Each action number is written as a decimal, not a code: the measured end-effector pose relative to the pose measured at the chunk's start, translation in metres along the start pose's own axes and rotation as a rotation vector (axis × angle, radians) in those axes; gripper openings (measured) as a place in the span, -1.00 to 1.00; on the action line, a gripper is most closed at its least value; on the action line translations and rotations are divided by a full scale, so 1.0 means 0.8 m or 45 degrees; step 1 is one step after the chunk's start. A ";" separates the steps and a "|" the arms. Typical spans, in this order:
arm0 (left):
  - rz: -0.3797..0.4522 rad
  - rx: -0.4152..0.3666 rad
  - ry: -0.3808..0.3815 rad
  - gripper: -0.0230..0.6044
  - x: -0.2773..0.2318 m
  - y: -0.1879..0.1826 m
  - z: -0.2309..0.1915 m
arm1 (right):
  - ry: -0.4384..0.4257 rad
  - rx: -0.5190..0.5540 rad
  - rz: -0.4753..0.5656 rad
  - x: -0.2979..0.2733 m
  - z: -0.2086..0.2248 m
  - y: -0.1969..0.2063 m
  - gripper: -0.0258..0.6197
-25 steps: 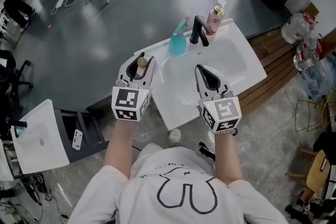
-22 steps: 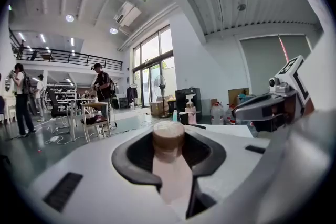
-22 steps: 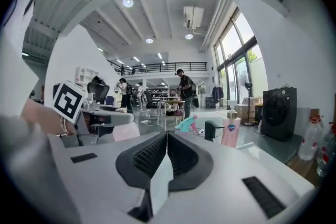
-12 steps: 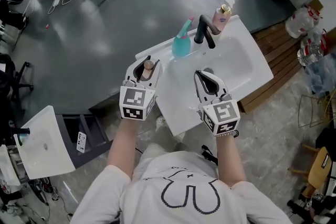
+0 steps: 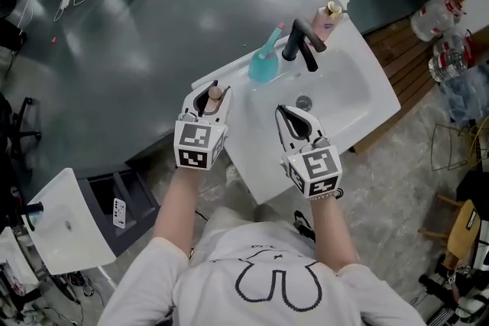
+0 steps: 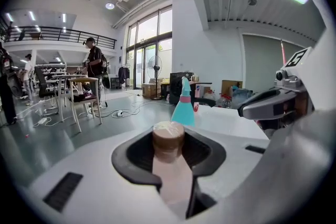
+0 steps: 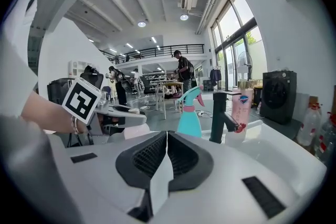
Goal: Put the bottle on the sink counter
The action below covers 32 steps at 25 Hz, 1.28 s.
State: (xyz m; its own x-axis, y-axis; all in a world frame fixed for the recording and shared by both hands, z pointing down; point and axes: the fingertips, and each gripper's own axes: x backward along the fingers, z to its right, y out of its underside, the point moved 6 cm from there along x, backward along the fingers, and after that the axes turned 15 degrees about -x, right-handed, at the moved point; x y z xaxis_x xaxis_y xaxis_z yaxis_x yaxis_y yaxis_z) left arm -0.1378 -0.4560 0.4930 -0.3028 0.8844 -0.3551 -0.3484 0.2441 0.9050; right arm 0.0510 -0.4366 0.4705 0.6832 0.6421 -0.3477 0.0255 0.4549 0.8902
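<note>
Left gripper (image 5: 208,97), clamped on the bottle (image 5: 215,95), has dropped toward the counter's (image 5: 256,149) left corner beside my closed, empty right gripper (image 5: 293,120), so I judge set-down is close.

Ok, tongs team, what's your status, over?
Left tongs shut on the bottle, at the sink counter's left edge. Right tongs shut, empty. Teal spray bottle stands further back, not blocking.

White worktop (image 5: 254,158) with a sunken basin, standing on the grey floor (image 5: 114,50). Along its back rim there's a teal spray bottle (image 5: 263,63), a black tap (image 5: 299,46) just beside it, then a pink pump bottle (image 5: 328,20), seemingly right at the corner. The drain (image 5: 304,101) sits in the basin.
</note>
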 end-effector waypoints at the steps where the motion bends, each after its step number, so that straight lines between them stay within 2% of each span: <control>1: -0.009 0.006 0.006 -0.52 -0.004 0.005 -0.002 | 0.007 -0.001 -0.007 -0.003 0.001 0.001 -0.82; 14: -0.074 0.027 0.068 -0.52 -0.042 0.039 -0.011 | 0.064 -0.023 -0.069 -0.025 0.013 0.013 -0.82; 32: -0.034 -0.002 0.041 -0.51 -0.041 0.048 -0.015 | 0.077 -0.007 -0.045 -0.024 0.009 0.007 -0.83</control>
State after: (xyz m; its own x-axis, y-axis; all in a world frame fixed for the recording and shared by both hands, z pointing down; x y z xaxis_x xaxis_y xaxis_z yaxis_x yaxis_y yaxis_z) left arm -0.1518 -0.4809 0.5365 -0.3218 0.8643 -0.3867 -0.3585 0.2668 0.8946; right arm 0.0431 -0.4510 0.4845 0.6366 0.6614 -0.3965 0.0450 0.4814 0.8753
